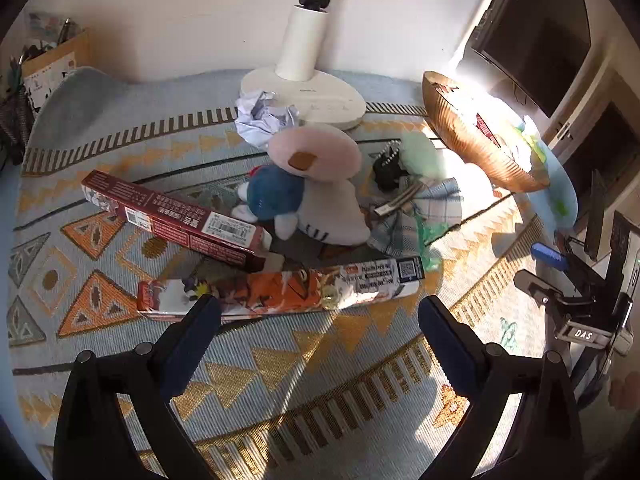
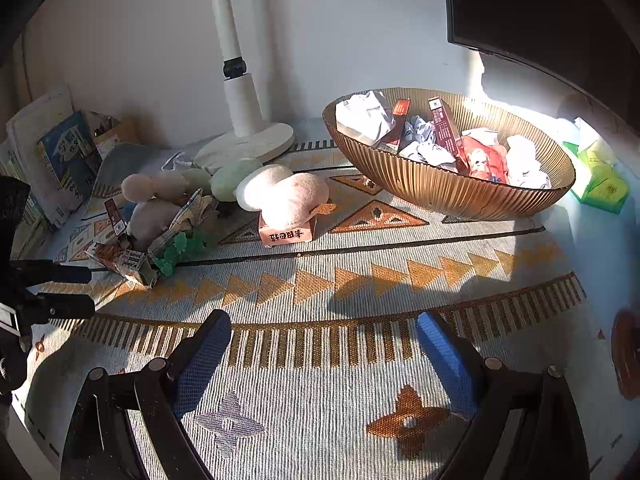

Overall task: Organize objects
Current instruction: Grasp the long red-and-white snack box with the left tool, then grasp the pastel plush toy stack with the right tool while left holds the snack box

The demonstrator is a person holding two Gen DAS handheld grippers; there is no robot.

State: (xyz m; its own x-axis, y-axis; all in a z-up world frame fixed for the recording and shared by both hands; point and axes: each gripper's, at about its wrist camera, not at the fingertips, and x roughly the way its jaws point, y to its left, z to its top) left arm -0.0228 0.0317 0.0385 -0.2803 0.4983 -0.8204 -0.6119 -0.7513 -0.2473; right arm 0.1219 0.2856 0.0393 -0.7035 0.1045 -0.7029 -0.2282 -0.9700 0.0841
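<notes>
In the left wrist view my left gripper (image 1: 318,314) is open just in front of a long orange printed box (image 1: 280,292) lying on the patterned rug (image 1: 280,368). Behind it lie a dark red box (image 1: 172,216), a blue plush (image 1: 272,192), a pink plush (image 1: 316,152), a white plush (image 1: 336,212), crumpled paper (image 1: 264,116) and a plaid cloth (image 1: 420,208). My right gripper (image 2: 322,332) is open over bare rug, with nothing between its fingers. The ribbed amber bowl (image 2: 440,192) ahead of it holds crumpled paper and red boxes. A pink plush (image 2: 288,196) rests on a small pink box (image 2: 286,236).
A white lamp base (image 2: 248,144) stands against the wall behind the pile. Books (image 2: 60,160) lean at the far left. A green tissue box (image 2: 600,176) sits right of the bowl. A dark screen (image 1: 532,32) hangs at the upper right. Bare rug lies between the grippers and the objects.
</notes>
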